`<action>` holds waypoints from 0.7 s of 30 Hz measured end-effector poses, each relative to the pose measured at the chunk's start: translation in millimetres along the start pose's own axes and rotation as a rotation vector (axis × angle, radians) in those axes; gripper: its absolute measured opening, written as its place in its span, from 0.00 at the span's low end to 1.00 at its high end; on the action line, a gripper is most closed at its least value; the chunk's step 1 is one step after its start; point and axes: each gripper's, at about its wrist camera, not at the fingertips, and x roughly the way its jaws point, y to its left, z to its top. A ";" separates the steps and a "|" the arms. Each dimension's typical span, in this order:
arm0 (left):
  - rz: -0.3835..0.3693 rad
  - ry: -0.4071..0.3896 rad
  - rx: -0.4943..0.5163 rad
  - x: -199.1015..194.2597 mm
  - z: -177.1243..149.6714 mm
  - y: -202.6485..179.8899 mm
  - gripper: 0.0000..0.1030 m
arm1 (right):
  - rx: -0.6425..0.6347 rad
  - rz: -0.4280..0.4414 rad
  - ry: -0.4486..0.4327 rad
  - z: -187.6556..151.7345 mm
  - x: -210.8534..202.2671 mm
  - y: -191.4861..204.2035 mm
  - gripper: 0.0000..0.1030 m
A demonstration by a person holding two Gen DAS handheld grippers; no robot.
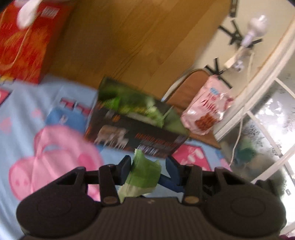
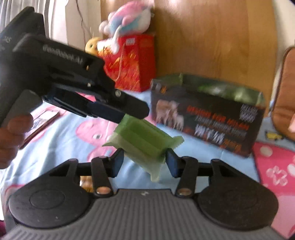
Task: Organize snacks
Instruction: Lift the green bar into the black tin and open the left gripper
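Blue cartoon bedsheet (image 2: 60, 127) carries an open dark box (image 2: 206, 112) before a wooden headboard. Left gripper (image 2: 132, 112) fingers are closed on one end of a green snack packet (image 2: 143, 142). Right gripper (image 2: 144, 160) fingers stand partly apart around its other end; contact unclear.

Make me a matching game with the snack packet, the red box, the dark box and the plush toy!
Things:
1. green snack packet
2. red box
3. dark box
4. plush toy

Places:
A. on top of the red box
B. standing open on the blue cartoon sheet
C. pinched at one end by the left gripper
D. against the wooden board, under the toy

Pairs: 1-C, 2-D, 3-B, 4-A
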 end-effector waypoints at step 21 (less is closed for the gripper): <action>0.092 -0.042 0.036 104.4 71.4 7.2 0.43 | 0.007 -0.259 -0.229 41.8 35.6 -53.1 0.58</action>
